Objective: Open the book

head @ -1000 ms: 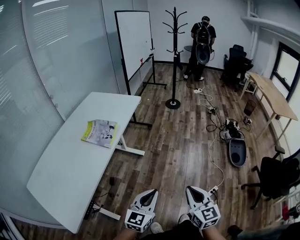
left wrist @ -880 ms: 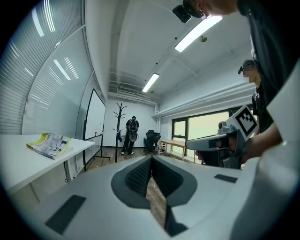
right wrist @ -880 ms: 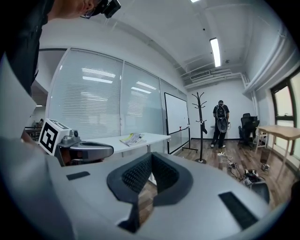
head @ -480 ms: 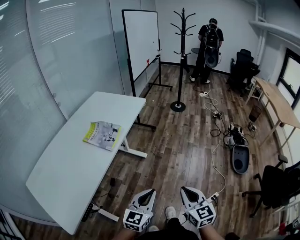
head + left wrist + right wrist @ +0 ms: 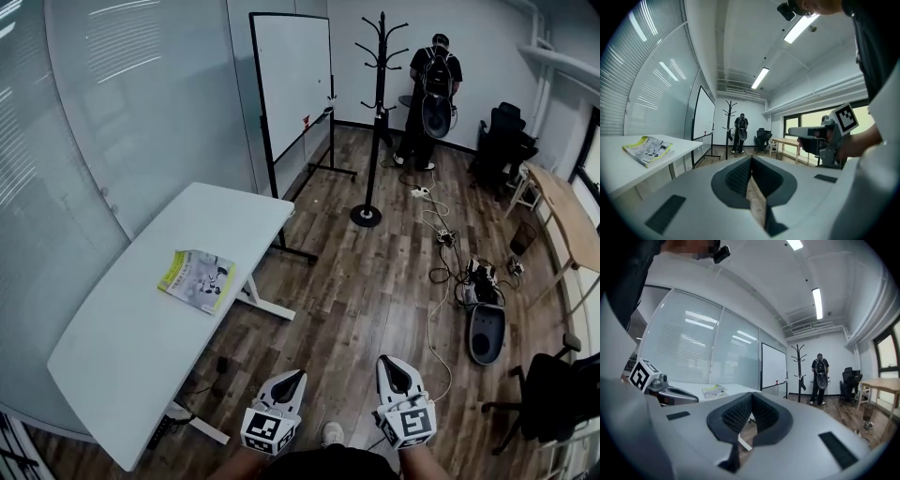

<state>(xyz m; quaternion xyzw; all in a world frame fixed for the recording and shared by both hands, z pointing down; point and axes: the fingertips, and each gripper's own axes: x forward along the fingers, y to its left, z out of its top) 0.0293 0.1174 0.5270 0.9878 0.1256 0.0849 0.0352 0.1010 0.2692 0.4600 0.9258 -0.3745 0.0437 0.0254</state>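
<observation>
1. The book lies closed, cover up, on the tabletop, far left.
2. The left tongs and right tongs have jaws pressed together and empty. They are carried low, apparently because the book is well out of reach.

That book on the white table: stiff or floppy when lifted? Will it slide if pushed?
The book looks thin and soft-covered, so probably floppy and light. It lies flat on the smooth table, so a push likely slides it rather than lifting the cover.
</observation>
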